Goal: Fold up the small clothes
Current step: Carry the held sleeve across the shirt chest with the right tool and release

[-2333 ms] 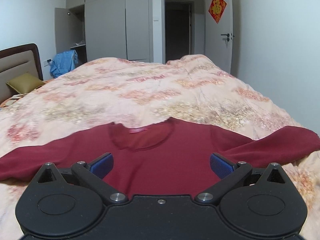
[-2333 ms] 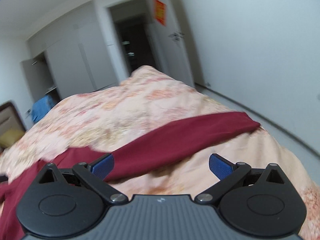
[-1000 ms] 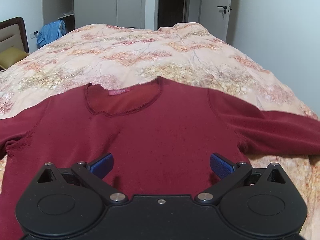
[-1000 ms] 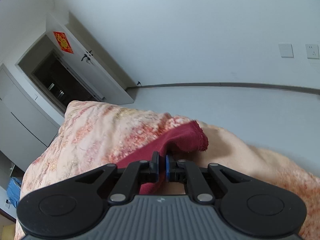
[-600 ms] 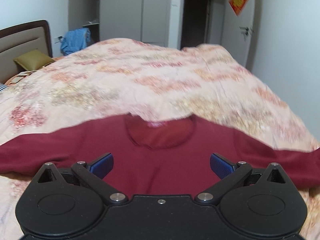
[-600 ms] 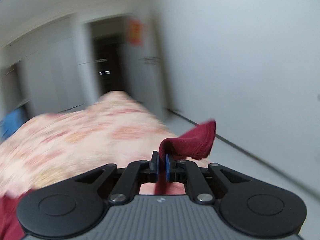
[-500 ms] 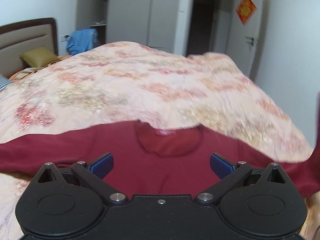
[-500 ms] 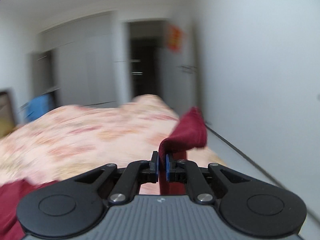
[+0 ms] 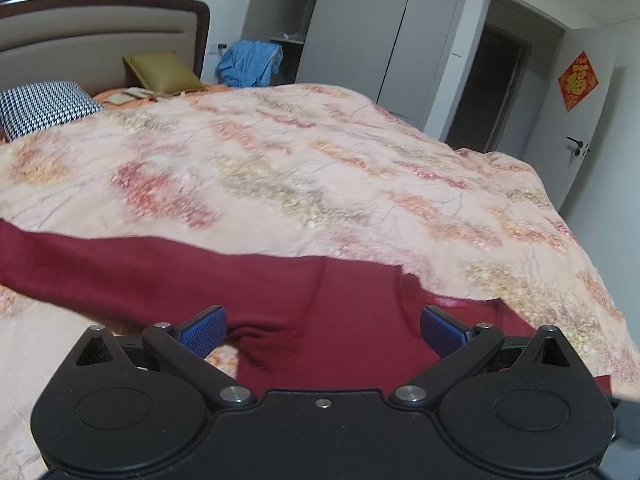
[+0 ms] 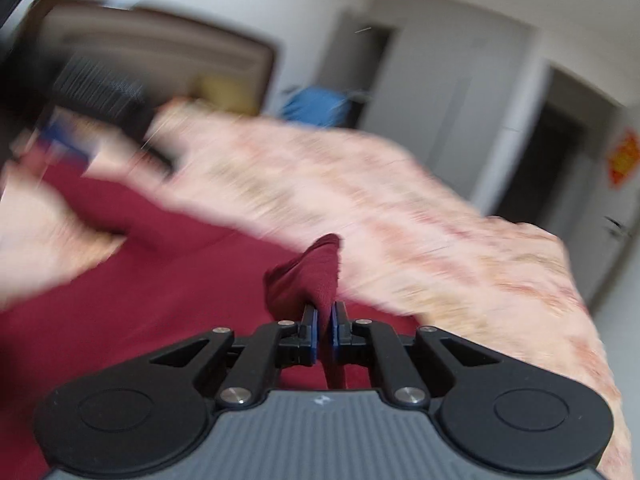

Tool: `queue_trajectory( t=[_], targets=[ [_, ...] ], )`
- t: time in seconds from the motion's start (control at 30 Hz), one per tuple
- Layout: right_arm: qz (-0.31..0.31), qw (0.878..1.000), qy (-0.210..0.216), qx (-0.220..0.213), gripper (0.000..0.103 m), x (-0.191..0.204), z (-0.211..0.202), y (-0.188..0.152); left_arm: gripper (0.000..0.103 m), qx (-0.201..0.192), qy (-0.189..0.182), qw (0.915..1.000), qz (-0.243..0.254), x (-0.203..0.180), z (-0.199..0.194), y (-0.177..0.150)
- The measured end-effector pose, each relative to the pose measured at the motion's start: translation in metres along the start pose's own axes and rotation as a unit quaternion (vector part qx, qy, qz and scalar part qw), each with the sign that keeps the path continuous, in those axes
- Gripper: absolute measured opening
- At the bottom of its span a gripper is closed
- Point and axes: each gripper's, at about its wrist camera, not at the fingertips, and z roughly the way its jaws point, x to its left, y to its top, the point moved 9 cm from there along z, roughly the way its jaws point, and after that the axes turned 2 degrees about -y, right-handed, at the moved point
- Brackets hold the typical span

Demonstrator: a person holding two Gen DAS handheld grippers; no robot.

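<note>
Moved: sleeve cuff [image 10: 320, 276] has been carried from bed edge inward over sweater [image 9: 320, 300].
Right gripper [image 10: 325, 334]: fingers clenched on cuff.
Left gripper [image 9: 322, 326]: fingers released, above left shoulder.
Sweater: spread flat on bed [image 9: 300, 168].
Handling: soft, light, drapes freely; best gripped at cuffs or hem.

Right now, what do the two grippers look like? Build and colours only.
Both match: black linkage arms with silver pivot screws over two round black housings, with blue textured pads on the fingers. The left gripper has a smooth black body; the right gripper has a grey ribbed one with a small white mark.
</note>
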Motion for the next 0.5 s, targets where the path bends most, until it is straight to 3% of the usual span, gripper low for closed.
queue_trajectory(
  t=[0.17, 0.2, 0.23, 0.33, 0.43, 0.5],
  targets=[
    [-0.074, 0.997, 0.008, 0.005, 0.013, 0.047, 0.0, -0.018, 0.102, 0.009, -0.012, 0.9999, 0.002, 0.002, 0.011, -0.013],
    [-0.077, 0.997, 0.014, 0.003, 0.021, 0.047, -0.003, -0.021, 0.102, 0.012, -0.017, 0.9998, 0.004, 0.0, 0.013, -0.016],
    [-0.08, 0.997, 0.022, 0.003, 0.038, 0.049, -0.004, -0.023, 0.102, 0.014, -0.021, 0.9997, 0.006, -0.003, 0.015, -0.019],
    [-0.08, 0.996, 0.045, -0.005, 0.072, 0.048, -0.013, -0.026, 0.102, 0.02, -0.038, 0.999, 0.014, -0.013, 0.02, -0.026],
    [-0.067, 0.996, 0.063, -0.013, 0.094, 0.039, -0.037, -0.032, 0.102, 0.029, -0.056, 0.9977, 0.023, -0.025, 0.026, -0.035],
    [-0.051, 0.996, 0.067, -0.015, 0.099, 0.027, -0.051, -0.037, 0.102, 0.041, -0.07, 0.9963, 0.031, -0.035, 0.032, -0.043]
  ],
)
